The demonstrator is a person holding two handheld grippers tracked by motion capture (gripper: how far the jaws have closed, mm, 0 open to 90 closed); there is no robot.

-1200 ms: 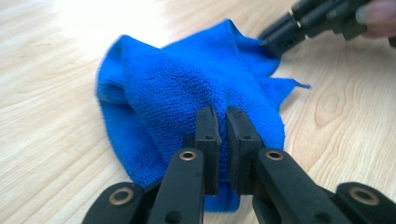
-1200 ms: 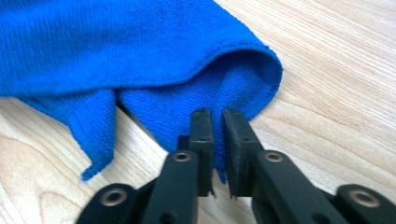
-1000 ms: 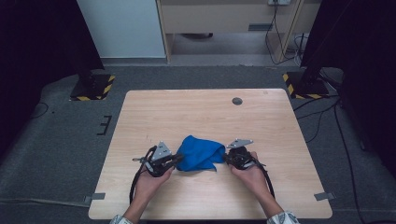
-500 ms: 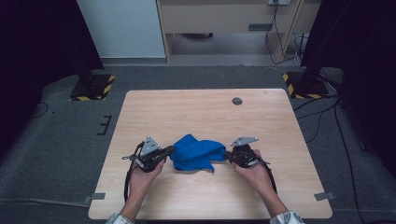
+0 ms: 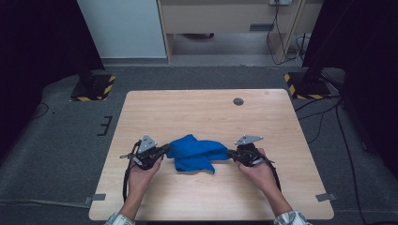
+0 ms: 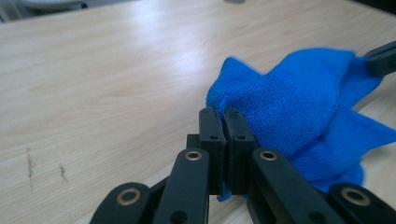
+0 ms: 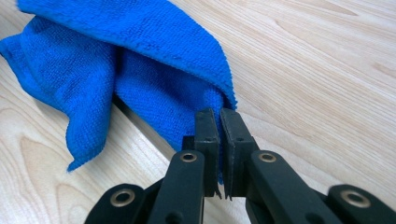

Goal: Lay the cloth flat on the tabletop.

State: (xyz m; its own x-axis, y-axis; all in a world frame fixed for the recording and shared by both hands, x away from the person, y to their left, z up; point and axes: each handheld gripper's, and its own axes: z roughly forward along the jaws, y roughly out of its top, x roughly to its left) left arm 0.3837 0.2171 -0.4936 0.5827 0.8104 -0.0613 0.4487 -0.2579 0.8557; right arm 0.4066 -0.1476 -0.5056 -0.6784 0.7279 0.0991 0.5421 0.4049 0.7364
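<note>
A blue microfibre cloth (image 5: 196, 152) lies bunched on the wooden table (image 5: 202, 112), stretched between the two grippers. My left gripper (image 5: 165, 150) is shut on the cloth's left edge; in the left gripper view its jaws (image 6: 223, 122) pinch a fold of the cloth (image 6: 289, 107). At the right end, my right gripper (image 5: 231, 153) is shut on another edge, and in the right gripper view blue fabric (image 7: 140, 60) shows pinched between the pads (image 7: 219, 122). The right gripper's jaw tip (image 6: 382, 57) appears at the far right of the left gripper view.
A small dark round disc (image 5: 238, 101) sits in the table near its far edge. Cables trail from both grippers along the forearms. Black stands with yellow-striped bases (image 5: 93, 88) flank the table on the grey floor.
My left gripper has moved leftward, pulling the cloth's left edge with it, so the cloth is drawn out wider between the grippers. The right gripper has stayed nearly still.
</note>
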